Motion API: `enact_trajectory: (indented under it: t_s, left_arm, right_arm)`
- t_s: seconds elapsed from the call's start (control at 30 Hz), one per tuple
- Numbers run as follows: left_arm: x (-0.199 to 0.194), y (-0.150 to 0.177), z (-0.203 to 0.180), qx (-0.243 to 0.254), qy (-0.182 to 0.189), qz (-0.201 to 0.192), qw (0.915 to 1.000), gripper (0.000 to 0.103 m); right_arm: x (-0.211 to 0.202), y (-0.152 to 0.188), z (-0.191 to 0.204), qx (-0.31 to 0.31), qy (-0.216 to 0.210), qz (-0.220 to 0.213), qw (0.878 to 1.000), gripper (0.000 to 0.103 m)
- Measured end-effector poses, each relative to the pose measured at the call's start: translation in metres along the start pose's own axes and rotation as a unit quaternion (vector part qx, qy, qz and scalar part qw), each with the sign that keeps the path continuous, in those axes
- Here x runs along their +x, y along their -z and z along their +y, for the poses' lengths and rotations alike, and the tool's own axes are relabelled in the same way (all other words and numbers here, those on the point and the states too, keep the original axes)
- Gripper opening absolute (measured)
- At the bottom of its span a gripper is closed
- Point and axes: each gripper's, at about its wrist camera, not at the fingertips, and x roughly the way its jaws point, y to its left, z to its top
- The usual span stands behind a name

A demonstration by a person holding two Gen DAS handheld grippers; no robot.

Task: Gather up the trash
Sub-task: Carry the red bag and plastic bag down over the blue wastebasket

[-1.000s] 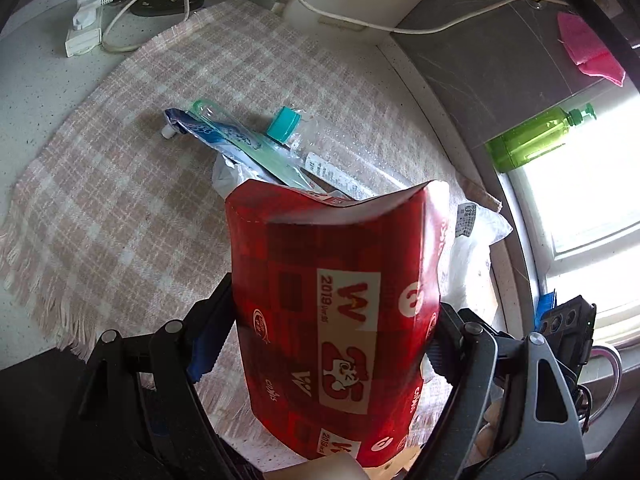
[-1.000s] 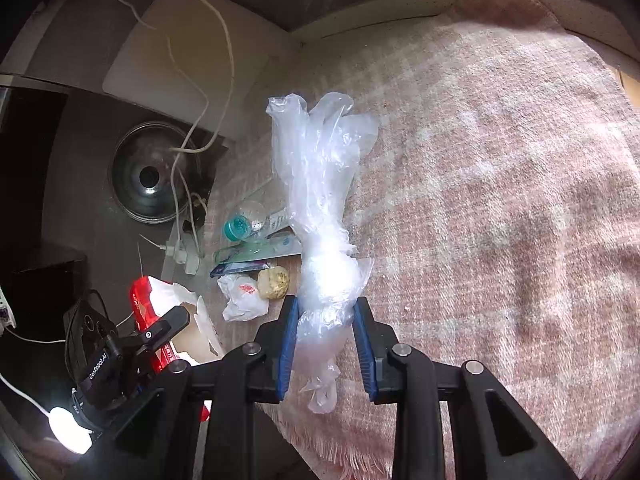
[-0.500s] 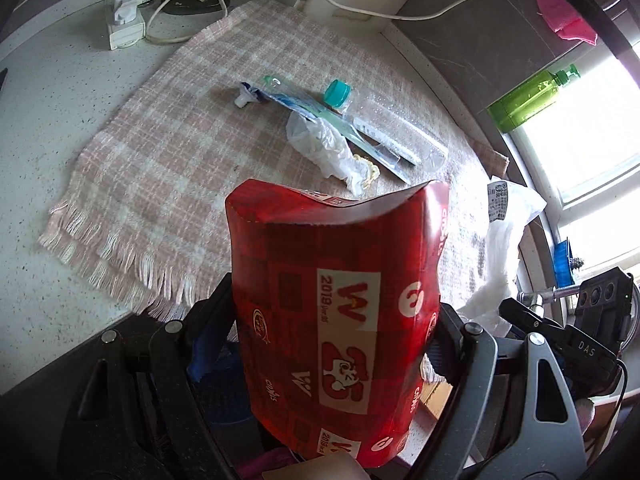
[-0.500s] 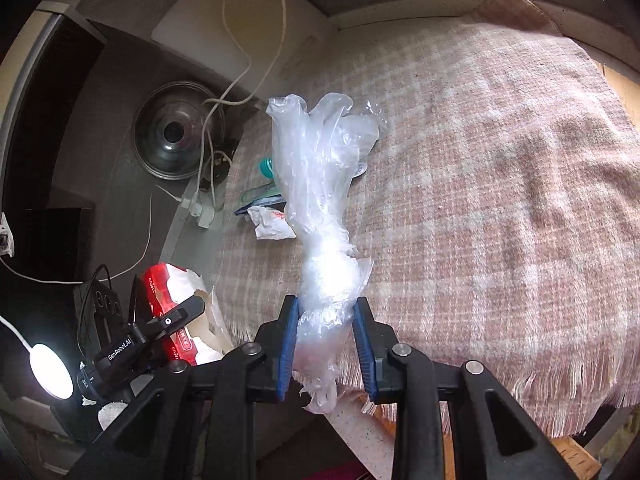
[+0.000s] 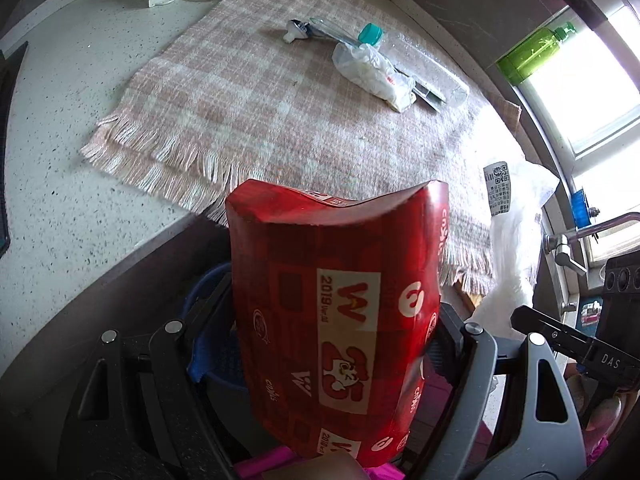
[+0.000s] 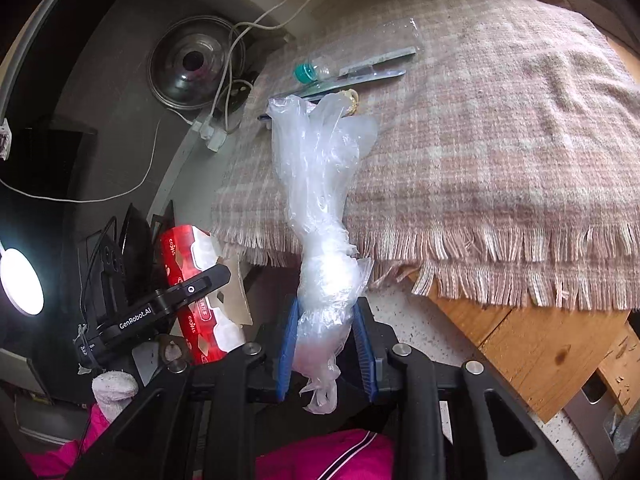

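We count two grippers, each with one piece of trash clamped between its fingers. The left gripper holds one red carton, its fingers pressed against the two sides of the box, which stands upright with its open top bowed inward; what is inside it we cannot tell from the left wrist view, though the right wrist view shows a torn white and brown opening on it. The right gripper has its blue pads closed narrow on one clear plastic bag, twisted into a long rope that stands up from the fingers, the loose mouth spread at the top. Both grippers are off the front edge of the counter, beyond the fringe of the one pink plaid cloth that covers it.

On the cloth, near its far edge, one small heap of trash lies together: one crumpled white bag, one clear bottle with a teal cap lying on its side, and one or two flat blue-green wrappers under them, touching one another; the exact count of wrappers we cannot tell. A yellowish lump sits at the heap's edge.

Below the carton we see the rim of one blue bin; its contents are hidden. One green bottle lies on the windowsill.
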Motion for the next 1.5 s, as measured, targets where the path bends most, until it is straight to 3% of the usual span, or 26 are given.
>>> enact_trajectory:
  t_s: [0.43,0.77,1.17,1.5]
  left_arm:
    - [0.011,0.035,0.016,0.035,-0.019,0.021,0.999,0.084]
    - [0.04,0.06,0.046,0.051,-0.038,0.058,0.9963,0.084]
    - [0.081,0.085,0.068,0.063,-0.058,0.102,0.9911,0.084]
    - [0.112,0.096,0.065,0.078,-0.074,0.116,0.9874,0.085]
  right_arm:
    - [0.026,0.041,0.022,-0.019,0.026,0.03,0.999,0.027]
    - [0.066,0.064,0.034,-0.049,0.074,0.069,0.994,0.027]
    - [0.128,0.09,0.026,-0.055,0.103,0.14,0.983,0.027]
    - [0.164,0.097,0.014,-0.046,0.136,0.162,0.976,0.027]
